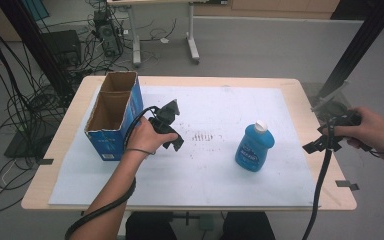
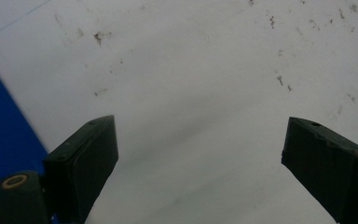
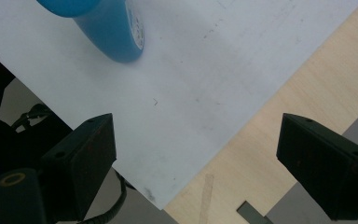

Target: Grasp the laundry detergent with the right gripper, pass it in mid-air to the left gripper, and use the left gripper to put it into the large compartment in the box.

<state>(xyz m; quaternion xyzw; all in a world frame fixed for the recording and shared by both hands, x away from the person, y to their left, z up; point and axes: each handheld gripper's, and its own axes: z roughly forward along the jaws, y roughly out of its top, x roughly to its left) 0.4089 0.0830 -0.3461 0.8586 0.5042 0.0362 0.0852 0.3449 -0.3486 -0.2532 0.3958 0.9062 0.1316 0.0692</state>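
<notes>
A blue bottle (image 1: 254, 146) with a white cap stands upright on the white sheet (image 1: 215, 170), right of centre. A blue cardboard box (image 1: 114, 116), open at the top, stands at the sheet's left. My left gripper (image 1: 176, 131) hangs just right of that box, pointing down at the sheet, jaws wide apart with nothing between them. In the left gripper view the left gripper (image 2: 200, 149) faces bare stained sheet, the box side (image 2: 2, 135) at the left. My right gripper (image 1: 316, 145) hovers over the table's right edge, open and empty. The right gripper view shows the bottle's base (image 3: 114, 37).
The wooden table (image 1: 305, 100) borders the sheet on all sides. A dark smudge (image 1: 203, 135) marks the sheet's middle. Cables, a computer case (image 1: 108, 35) and a desk's legs stand on the floor behind. A black frame post (image 1: 360, 45) rises at the right.
</notes>
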